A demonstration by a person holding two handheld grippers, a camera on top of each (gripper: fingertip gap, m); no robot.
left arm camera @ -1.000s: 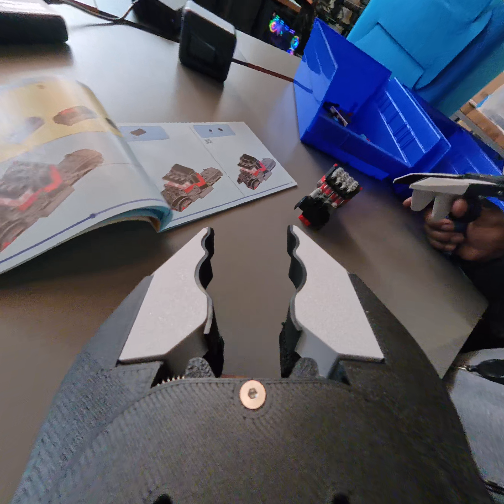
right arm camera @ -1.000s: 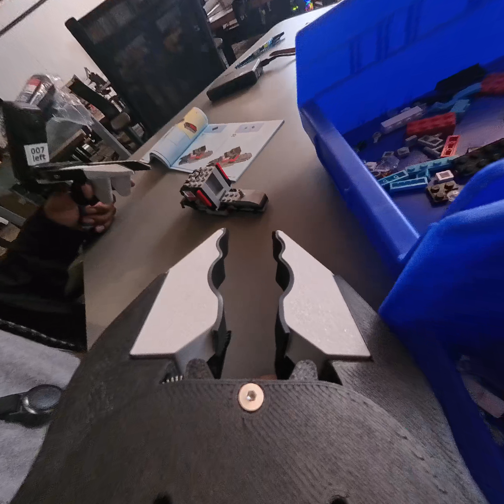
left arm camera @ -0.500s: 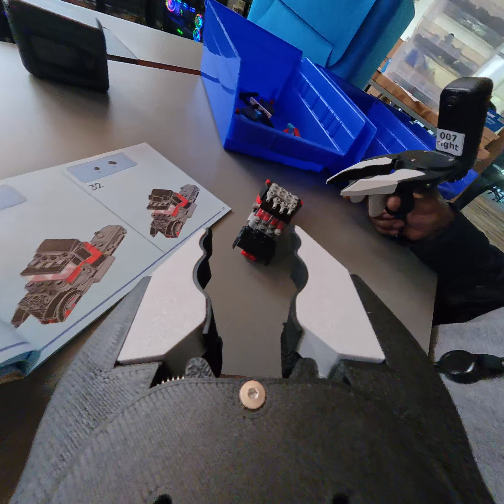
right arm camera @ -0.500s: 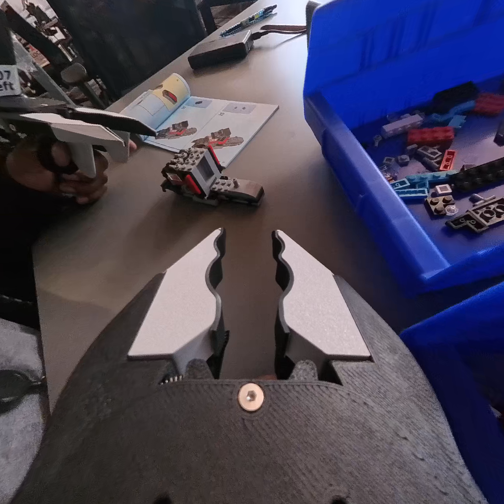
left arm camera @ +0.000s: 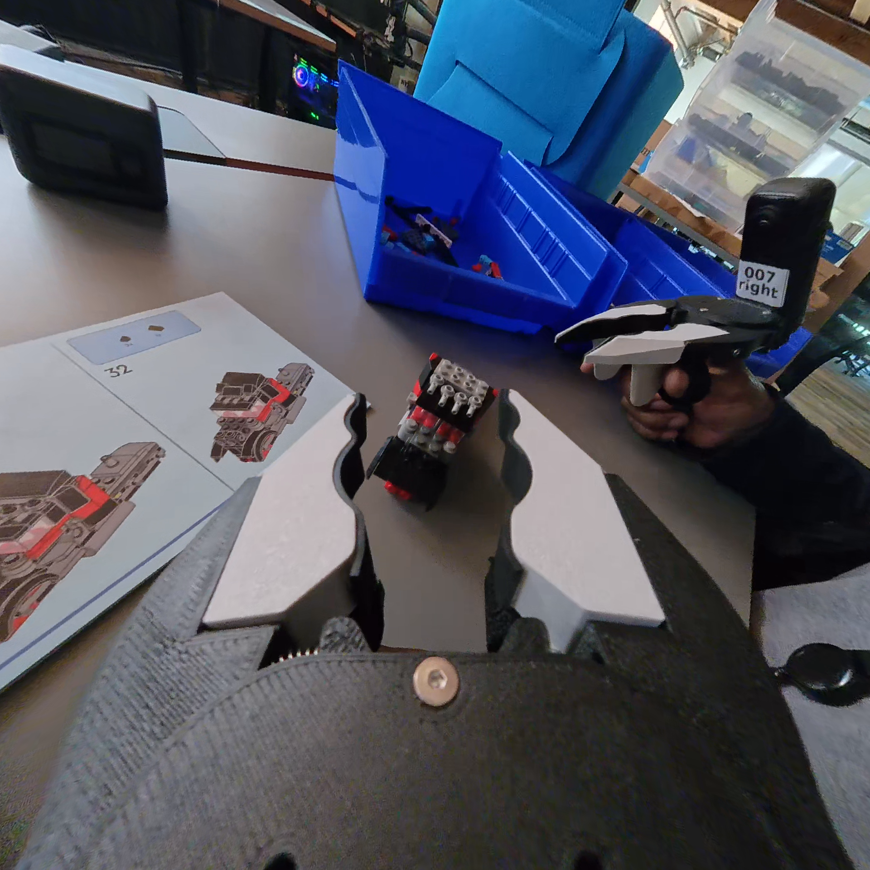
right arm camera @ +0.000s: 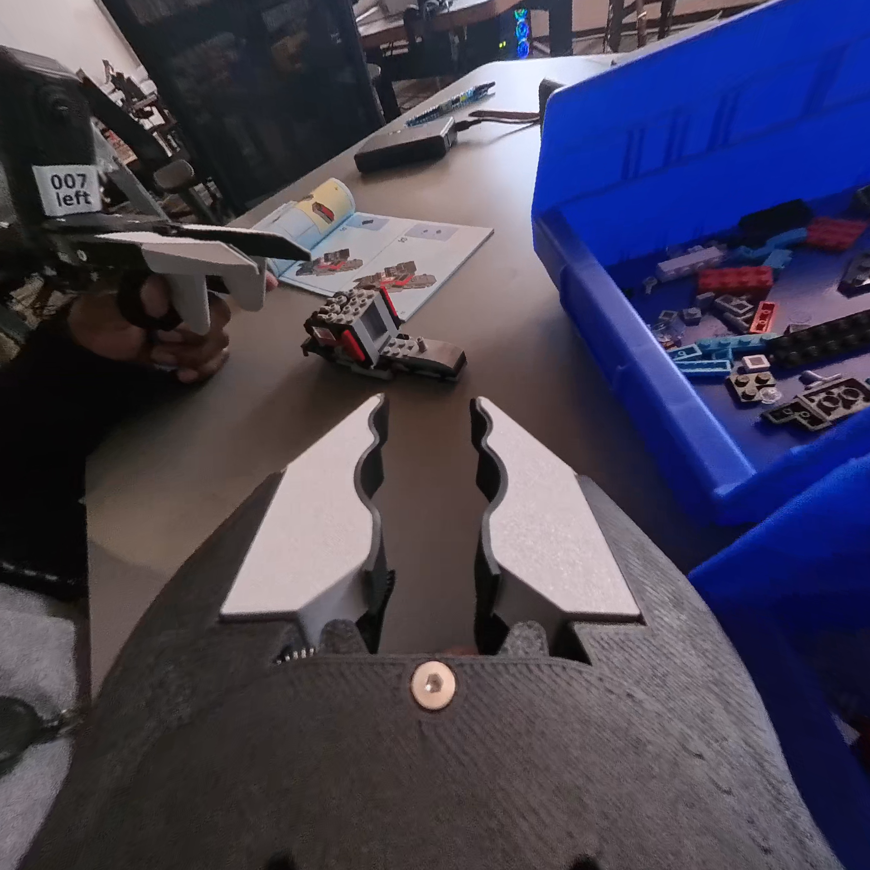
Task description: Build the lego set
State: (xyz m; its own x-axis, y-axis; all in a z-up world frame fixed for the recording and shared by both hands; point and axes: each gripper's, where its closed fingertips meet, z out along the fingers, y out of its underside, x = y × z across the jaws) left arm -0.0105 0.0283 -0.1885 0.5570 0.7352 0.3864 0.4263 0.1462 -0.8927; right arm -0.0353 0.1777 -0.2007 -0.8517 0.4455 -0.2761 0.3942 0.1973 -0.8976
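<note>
A partly built black, grey and red lego model (left arm camera: 433, 433) lies on the dark table, also in the right wrist view (right arm camera: 376, 339). My left gripper (left arm camera: 430, 399) is open and empty, and the model shows between its fingertips. I cannot tell whether the fingers touch it. My right gripper (right arm camera: 427, 401) is open and empty, a short way in front of the model. It also shows in the left wrist view (left arm camera: 584, 350). The open instruction booklet (left arm camera: 141, 400) lies left of the model. A blue bin (right arm camera: 635, 329) holds several loose bricks (right arm camera: 734, 277).
A black box (left arm camera: 84, 136) stands at the far left of the table. A flat black device (right arm camera: 405, 143) with a cable lies beyond the booklet. A second blue bin (right arm camera: 800, 588) is close on my right. The table edge (left arm camera: 748, 565) runs by the person's sleeve.
My left gripper has swung right from the booklet and closed in on the model, which now shows between its fingertips. My right gripper has turned slightly towards the model. Both stay open.
</note>
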